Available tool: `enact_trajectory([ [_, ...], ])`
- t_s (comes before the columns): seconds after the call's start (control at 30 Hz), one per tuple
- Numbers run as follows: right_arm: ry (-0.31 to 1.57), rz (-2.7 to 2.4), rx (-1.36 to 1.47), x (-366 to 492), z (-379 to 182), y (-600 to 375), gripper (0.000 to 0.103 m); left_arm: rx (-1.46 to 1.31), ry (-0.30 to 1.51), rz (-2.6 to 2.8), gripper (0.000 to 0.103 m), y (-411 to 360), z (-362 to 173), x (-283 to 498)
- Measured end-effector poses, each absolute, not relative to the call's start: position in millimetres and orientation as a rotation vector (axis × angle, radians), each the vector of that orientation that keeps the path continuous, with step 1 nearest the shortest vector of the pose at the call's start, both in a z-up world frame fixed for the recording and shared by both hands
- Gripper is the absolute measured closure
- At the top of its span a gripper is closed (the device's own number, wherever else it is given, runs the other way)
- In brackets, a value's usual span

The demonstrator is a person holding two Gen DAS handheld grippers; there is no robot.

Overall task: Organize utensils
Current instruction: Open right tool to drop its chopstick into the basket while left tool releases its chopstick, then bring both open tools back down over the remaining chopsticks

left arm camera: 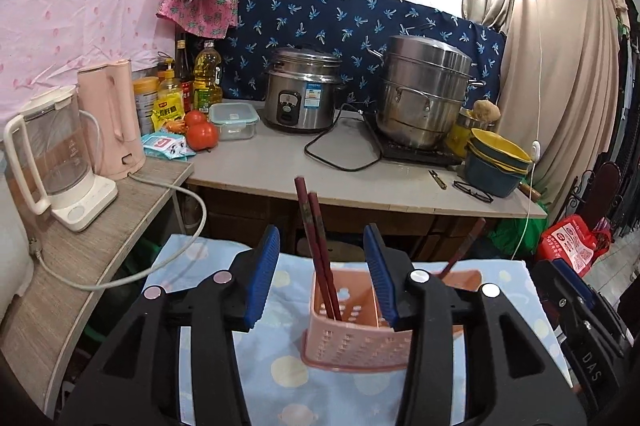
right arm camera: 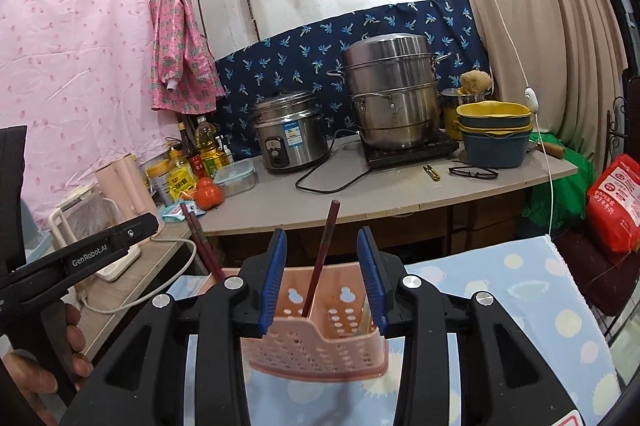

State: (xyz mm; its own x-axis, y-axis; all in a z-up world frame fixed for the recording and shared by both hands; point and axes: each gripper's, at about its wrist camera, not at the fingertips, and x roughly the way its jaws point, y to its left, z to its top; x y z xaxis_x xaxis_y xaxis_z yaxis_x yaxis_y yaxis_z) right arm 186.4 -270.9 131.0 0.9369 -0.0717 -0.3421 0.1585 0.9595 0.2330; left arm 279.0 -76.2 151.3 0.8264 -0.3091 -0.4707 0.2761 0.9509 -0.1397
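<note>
A pink perforated utensil holder (left arm camera: 352,338) stands on a blue patterned cloth (left arm camera: 192,266); it also shows in the right wrist view (right arm camera: 316,342). Two dark red chopsticks (left arm camera: 316,246) stand in its left compartment. A third chopstick (left arm camera: 464,250) leans in the right compartment, and shows in the right wrist view (right arm camera: 324,254). My left gripper (left arm camera: 326,276) is open and empty, just behind the holder. My right gripper (right arm camera: 322,280) is open and empty above the holder, one finger either side of the single chopstick. The left gripper's body (right arm camera: 100,250) shows at left.
A grey counter (left arm camera: 280,165) behind holds a rice cooker (left arm camera: 302,89), a steel steamer pot (left arm camera: 424,93), stacked bowls (left arm camera: 496,161), glasses (left arm camera: 472,190), tomatoes (left arm camera: 202,133) and bottles. A side shelf (left arm camera: 80,246) at left carries a blender jug (left arm camera: 52,153) and pink kettle (left arm camera: 114,117).
</note>
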Motion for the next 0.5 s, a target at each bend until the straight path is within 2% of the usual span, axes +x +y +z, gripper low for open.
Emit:
enact_trajectory([
  [0.2, 0.366, -0.098, 0.263, 147.1, 121.3, -258.4, 0.067, -0.075, 0.574, -0.328, 0.061, -66.0, 129.9, 237.8],
  [0.5, 0.475, -0.072, 0.272, 75.7, 80.9, -234.1, 0.067, -0.026, 0.729, -0.348, 0.061, -55.1, 60.5, 150.4],
])
